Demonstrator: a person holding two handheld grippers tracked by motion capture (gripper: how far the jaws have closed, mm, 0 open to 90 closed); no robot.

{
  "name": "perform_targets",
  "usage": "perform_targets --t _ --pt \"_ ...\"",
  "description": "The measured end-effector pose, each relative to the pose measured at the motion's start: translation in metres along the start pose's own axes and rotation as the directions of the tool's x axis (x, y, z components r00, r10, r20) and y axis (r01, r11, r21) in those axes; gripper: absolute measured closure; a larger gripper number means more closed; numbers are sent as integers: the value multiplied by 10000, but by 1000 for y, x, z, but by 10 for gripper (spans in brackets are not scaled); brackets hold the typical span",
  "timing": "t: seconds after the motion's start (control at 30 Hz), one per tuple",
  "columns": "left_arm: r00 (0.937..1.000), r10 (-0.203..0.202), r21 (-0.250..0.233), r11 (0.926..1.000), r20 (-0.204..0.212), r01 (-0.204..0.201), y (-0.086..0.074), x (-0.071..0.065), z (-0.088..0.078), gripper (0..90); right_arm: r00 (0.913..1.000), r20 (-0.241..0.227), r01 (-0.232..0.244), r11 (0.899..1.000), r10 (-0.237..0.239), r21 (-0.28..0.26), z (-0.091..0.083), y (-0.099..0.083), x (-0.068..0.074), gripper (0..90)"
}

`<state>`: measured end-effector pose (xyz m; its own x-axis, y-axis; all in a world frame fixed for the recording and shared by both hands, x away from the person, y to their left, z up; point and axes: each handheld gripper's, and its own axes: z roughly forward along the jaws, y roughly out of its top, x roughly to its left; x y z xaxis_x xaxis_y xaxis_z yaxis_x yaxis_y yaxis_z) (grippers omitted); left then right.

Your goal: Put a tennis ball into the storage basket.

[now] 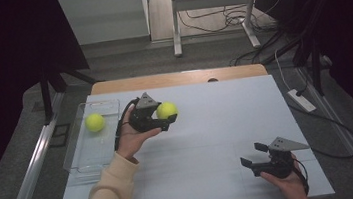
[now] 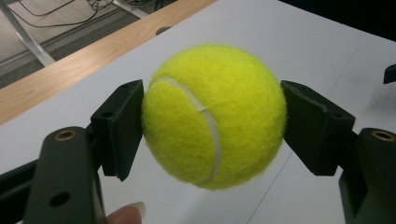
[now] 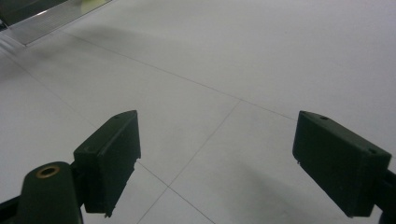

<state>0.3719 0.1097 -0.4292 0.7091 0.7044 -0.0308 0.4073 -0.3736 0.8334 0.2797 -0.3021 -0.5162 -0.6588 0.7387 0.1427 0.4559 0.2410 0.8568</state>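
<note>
One yellow ball [image 2: 214,116] is pinched by the left gripper [image 1: 159,122] and held up off the white table [image 1: 209,141] — a second ball [image 1: 94,122] is seen in the clear tray [image 1: 78,163] beside it. Nothing is held by the right gripper [image 1: 252,155] — its jaws are spread wide.

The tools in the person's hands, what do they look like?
Both are black, with two blocky flat-faced jaws each. The left tool and the right tool each carry a grey three-cornered plate on top. Brass-coloured rings sit in the jaw arms, and a black cable trails from each. The left arm wears a cream sleeve.
</note>
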Motion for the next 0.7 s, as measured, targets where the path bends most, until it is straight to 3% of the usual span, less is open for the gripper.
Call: perform_targets --t 0.7 --pt "9994 -210 -282 9994 -271 202 -8 8 -15 271 10000 -2 19 10000 -19 43 2 0 1 152"
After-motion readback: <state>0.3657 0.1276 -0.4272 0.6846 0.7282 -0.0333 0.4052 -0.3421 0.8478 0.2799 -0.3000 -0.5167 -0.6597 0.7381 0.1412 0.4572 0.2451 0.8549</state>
